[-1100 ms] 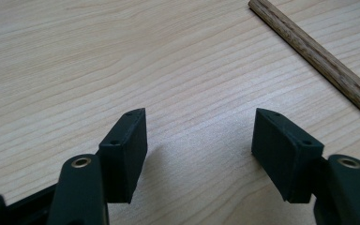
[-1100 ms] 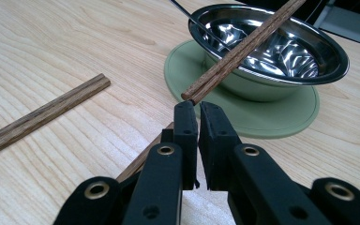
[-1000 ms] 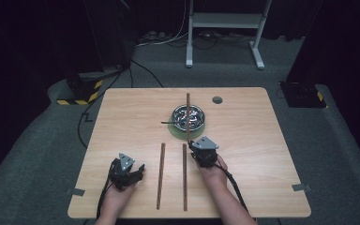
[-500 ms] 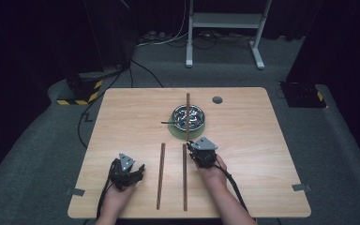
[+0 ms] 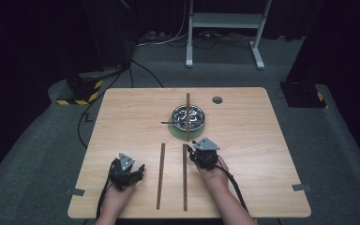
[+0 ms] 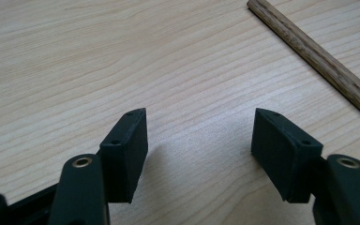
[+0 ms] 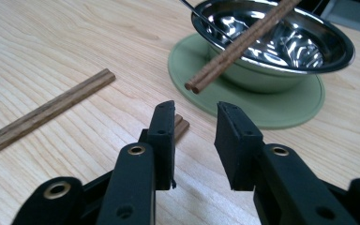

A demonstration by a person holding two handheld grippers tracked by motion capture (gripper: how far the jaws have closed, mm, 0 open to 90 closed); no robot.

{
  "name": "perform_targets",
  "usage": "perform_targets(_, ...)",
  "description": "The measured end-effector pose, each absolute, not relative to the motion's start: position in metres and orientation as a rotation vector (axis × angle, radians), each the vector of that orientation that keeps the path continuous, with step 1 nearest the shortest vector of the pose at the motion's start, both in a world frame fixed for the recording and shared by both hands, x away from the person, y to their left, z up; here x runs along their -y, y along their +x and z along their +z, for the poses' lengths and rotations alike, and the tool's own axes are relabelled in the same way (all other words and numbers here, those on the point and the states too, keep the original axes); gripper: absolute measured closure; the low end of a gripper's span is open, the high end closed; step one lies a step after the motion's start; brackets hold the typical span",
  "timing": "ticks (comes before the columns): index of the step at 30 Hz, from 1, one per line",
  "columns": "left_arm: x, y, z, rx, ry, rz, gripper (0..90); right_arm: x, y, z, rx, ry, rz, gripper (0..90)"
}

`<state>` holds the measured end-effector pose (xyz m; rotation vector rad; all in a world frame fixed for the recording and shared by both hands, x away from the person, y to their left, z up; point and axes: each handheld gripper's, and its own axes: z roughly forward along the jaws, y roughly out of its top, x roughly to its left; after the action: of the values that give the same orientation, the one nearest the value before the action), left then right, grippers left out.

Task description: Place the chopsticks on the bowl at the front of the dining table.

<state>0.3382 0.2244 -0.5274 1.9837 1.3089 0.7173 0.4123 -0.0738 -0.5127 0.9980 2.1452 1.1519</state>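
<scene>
Setting: a light wooden table (image 5: 122, 117) seen from above, with dark floor around it and the person's two forearms coming in from the near edge.
Right gripper (image 5: 198, 154): held low over the table just right of a chopstick; its jaws have just been opening and now stand a little apart with nothing pressed between them.
Chopstick by the right gripper (image 5: 185, 178): lies flat on the table, pointing away from the person; in the right gripper view its far tip (image 7: 182, 125) peeks out just behind the left jaw, free of the pads.
Second flat chopstick (image 5: 160, 176): lies alongside the first, a short gap to its left, between the two grippers.
Left gripper (image 5: 136, 171): rests near the table's near-left part, jaws wide apart and empty above bare wood.
Bowl (image 5: 188, 117): shiny metal, on a round green mat (image 5: 178, 133), beyond the right gripper.
Chopstick on the bowl (image 5: 187, 117): rests across the rim, its near end jutting over the mat.
</scene>
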Motion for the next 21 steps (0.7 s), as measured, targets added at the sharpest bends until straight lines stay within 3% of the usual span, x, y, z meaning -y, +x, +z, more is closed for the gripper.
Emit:
perform_targets(19, -0.225, 0.338, -0.528, -1.309, 1.977, 0.694, 34.9, 0.095, 0.413, -0.504, -2.086, 1.044, 1.17, 60.1)
perform_targets(21, -0.224, 0.338, -0.528, -1.311, 1.971, 0.69, 35.0, 0.103, 0.415, -0.497, -2.121, 1.063, 1.152, 56.2)
